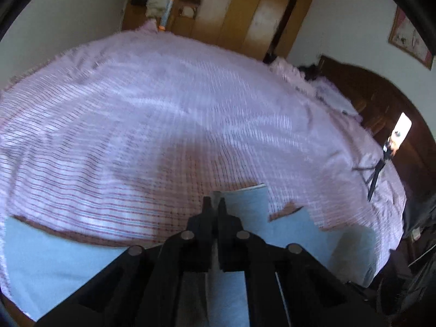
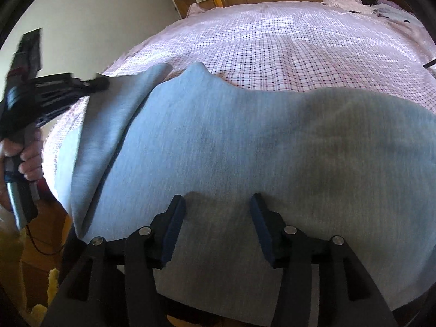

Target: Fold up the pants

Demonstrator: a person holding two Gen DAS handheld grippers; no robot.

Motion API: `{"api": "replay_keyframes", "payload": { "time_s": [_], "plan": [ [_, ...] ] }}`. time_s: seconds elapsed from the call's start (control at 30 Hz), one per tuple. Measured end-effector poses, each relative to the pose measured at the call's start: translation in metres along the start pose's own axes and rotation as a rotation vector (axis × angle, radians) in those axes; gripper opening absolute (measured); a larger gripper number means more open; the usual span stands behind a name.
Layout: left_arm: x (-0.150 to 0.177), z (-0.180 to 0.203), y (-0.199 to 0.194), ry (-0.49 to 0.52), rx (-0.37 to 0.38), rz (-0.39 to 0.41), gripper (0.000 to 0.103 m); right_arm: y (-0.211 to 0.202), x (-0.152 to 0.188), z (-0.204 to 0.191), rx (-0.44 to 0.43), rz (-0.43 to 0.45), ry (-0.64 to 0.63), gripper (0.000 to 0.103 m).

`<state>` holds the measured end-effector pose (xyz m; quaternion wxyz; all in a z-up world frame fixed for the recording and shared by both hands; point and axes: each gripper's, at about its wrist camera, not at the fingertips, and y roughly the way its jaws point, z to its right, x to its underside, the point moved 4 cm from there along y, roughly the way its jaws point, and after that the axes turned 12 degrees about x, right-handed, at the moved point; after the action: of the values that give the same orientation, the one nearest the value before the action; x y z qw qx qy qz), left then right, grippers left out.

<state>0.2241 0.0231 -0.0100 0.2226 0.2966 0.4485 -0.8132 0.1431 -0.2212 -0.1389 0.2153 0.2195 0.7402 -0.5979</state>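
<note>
1. The pants [image 2: 218, 141], of light blue-grey knit cloth, are seen spread over the near edge of a bed covered by a pink checked bedspread [image 2: 299, 43]; part of the cloth hangs over the near side.
2. The cloth is judged to be soft, limp and light. It will sag and crease wherever it is not supported, so a hem or an edge is best taken, with both layers pinched together.
3. The left gripper [image 1: 215, 204] is seen pressed together on a thin edge of the pants, at what appears to be a leg end, with cloth drawn up between its fingers.
4. In the right wrist view the left gripper [image 2: 90, 84] is held out at the far left of the garment by the person's left hand [image 2: 27, 158], level and pointing to the right, with a raised fold of cloth at its tip.
5. The right gripper [image 2: 218, 204] is held spread, its fingers apart just above the near middle of the pants, with nothing gripped. Contact with the cloth cannot be told.
6. A phone on a small tripod [image 1: 381, 160] stands on the bed at the right.
</note>
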Motion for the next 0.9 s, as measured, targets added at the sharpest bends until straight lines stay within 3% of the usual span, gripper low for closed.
{"api": "replay_keyframes", "payload": {
  "time_s": [0.17, 0.43, 0.63, 0.77, 0.9],
  "plan": [
    [0.004, -0.028, -0.066, -0.065, -0.053, 0.127, 0.003, -0.003, 0.002, -0.002, 0.013, 0.0, 0.0, 0.043],
    [0.05, -0.107, -0.143, -0.189, -0.242, 0.199, 0.003, -0.001, 0.0, -0.006, 0.048, -0.005, -0.009, 0.043],
    [0.104, -0.172, -0.155, -0.401, -0.298, 0.194, 0.003, -0.003, 0.001, -0.009, 0.078, -0.013, -0.022, 0.043],
    [0.132, -0.195, -0.153, -0.503, -0.291, 0.178, 0.003, -0.002, 0.001, -0.011, 0.096, -0.017, -0.029, 0.044],
    [0.143, -0.203, -0.149, -0.509, -0.317, 0.168, 0.003, -0.002, 0.002, -0.012, 0.113, -0.018, -0.04, 0.044]
  ]
}}
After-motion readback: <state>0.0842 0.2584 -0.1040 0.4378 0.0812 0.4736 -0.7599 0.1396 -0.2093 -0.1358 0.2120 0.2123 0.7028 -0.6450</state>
